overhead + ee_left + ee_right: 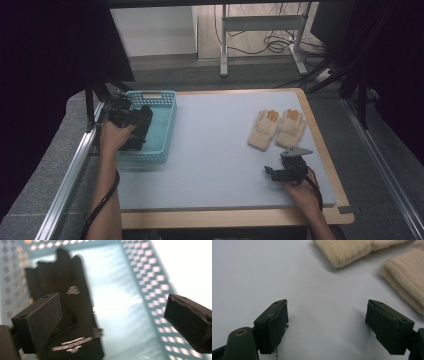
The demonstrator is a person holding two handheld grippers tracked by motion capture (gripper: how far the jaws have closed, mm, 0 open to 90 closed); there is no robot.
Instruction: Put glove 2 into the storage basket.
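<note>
Lying black logoed glove (pixel 72 315)

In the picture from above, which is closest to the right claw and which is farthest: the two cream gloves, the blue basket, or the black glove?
From the right claw:
1. Cream gloves, lying just beyond it on the mat's right side.
2. Blue basket, across the mat at the left edge.
3. Black glove, inside the basket, under the left claw.

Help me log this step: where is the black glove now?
The black glove lies inside the blue basket at the table's left side in the high view, under the open left tongs.
</note>
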